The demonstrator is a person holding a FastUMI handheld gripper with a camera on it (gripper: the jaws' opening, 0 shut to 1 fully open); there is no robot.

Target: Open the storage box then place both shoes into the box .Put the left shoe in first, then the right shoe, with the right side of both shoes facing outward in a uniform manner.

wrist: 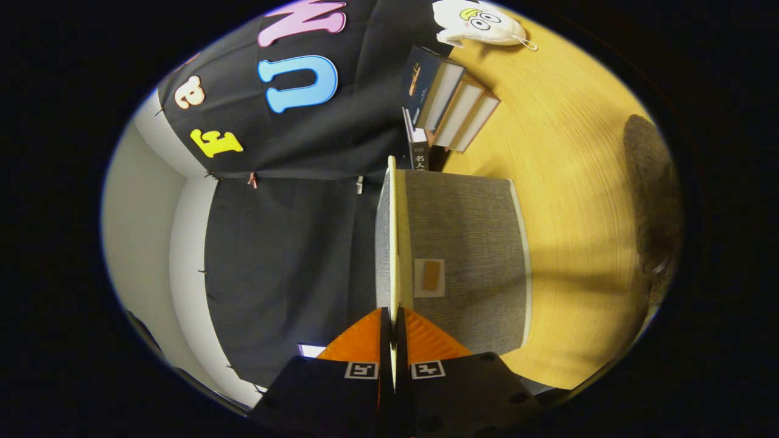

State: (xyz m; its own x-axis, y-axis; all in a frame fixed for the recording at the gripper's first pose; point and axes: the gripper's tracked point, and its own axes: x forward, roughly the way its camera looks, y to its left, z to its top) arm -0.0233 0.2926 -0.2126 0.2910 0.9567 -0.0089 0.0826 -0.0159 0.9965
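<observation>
Nearest to the camera, the gripper (393, 331) is seen with its two fingers brought almost together, and a thin cream-coloured lid (392, 243) is pinched between them at its edge. Both fingers are pressed on this lid, one on each face. The lid is seen edge-on, so it appears as a narrow pale strip that runs away from the fingertips, and it is lifted off the front of the box.

Just beside the lid, on one side of it, the storage box (468, 255) is found. It is covered with grey woven fabric and has a pale rim, and a small label patch (429, 277) with an orange centre is fixed on its grey face, close to the fingertips. The box rests on the wooden table (566, 152), whose surface is yellow with a fine grain.

Beyond the box, a stack of books (447, 103) is placed on the table, and one dark book stands near the far corner of the box. Further away, a white plush toy (481, 23) with cartoon eyes lies on the table. At the far side of the table, well apart from the box, a dark grey fuzzy object (654, 207) is visible; what it is cannot be told.
</observation>
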